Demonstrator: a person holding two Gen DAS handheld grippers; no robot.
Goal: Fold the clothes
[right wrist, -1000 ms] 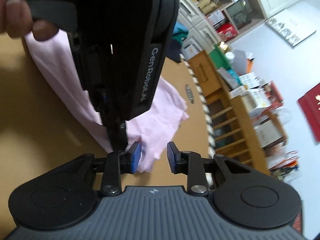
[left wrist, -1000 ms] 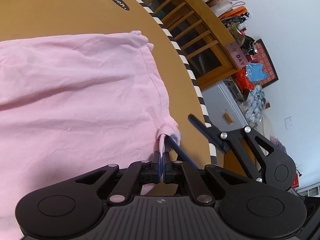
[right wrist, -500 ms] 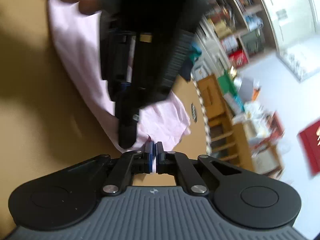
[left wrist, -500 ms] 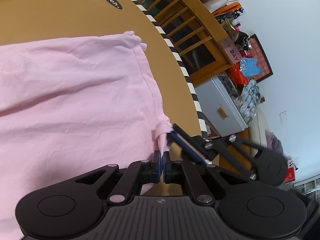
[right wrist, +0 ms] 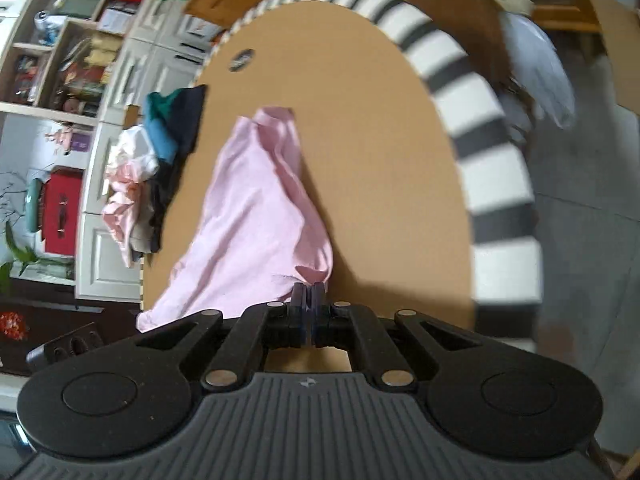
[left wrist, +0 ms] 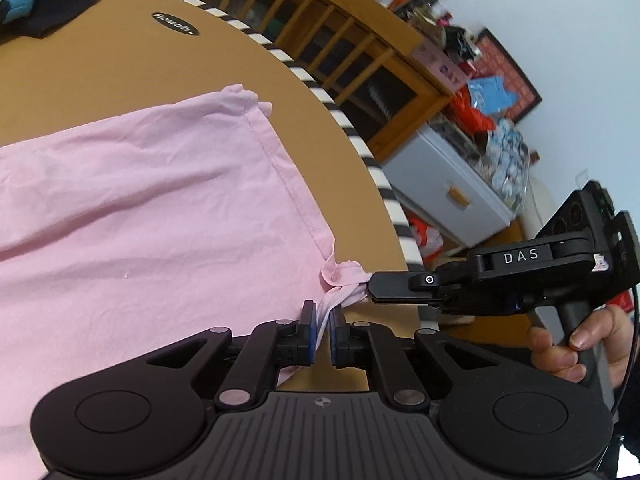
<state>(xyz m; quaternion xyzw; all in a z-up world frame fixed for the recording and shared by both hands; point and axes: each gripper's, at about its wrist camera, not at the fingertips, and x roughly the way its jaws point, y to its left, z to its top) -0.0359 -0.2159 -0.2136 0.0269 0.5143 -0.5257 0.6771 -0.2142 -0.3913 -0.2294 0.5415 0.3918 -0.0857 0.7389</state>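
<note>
A pink garment (left wrist: 152, 208) lies spread on the round brown table (left wrist: 100, 64). My left gripper (left wrist: 323, 322) has its blue pads slightly apart, with a thin strip of the garment's corner still between them. My right gripper (left wrist: 370, 284) comes in from the right and is shut on the bunched corner of the pink garment. In the right wrist view the right gripper (right wrist: 308, 298) is shut on that corner and the pink garment (right wrist: 260, 216) stretches away across the table (right wrist: 380, 168).
The table has a black-and-white striped rim (left wrist: 360, 148). A pile of other clothes (right wrist: 160, 152) lies at its far side. A wooden shelf (left wrist: 332, 40) and a grey drawer unit (left wrist: 448, 192) stand beyond the rim.
My left gripper's pads have parted slightly from fully shut. My right gripper closed on the garment corner beside the left one and has swung round so it looks along the table.
</note>
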